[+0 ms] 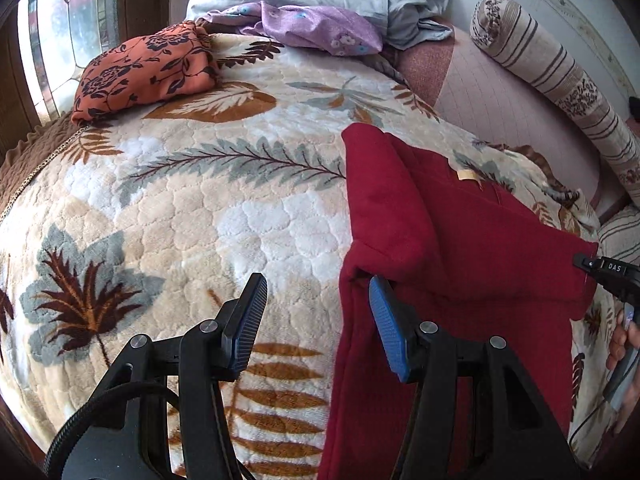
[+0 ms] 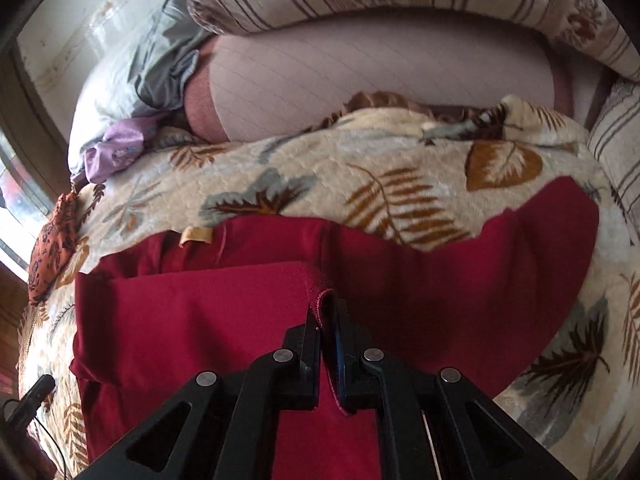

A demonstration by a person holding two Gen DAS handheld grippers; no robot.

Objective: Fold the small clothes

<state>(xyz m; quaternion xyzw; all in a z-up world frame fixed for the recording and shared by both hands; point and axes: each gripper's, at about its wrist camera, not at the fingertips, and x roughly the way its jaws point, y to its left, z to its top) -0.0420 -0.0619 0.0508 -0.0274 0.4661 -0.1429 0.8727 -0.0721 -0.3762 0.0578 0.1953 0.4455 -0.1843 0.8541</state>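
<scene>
Right gripper (image 2: 327, 312) fingers clamped on the red garment's (image 2: 192, 320) edge, left gripper (image 1: 318, 300) fingers apart and empty, above the leaf-patterned blanket (image 1: 192, 208) on the bed.

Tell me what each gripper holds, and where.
Right gripper pinches the dark red knit garment at its hemmed edge; left gripper is open, holding nothing.

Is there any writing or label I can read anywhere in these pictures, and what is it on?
"DAS": white letters on the black right gripper at the left wrist view's right edge.
The small tan tag on the red garment: no writing legible.
Nothing else carries text.
</scene>
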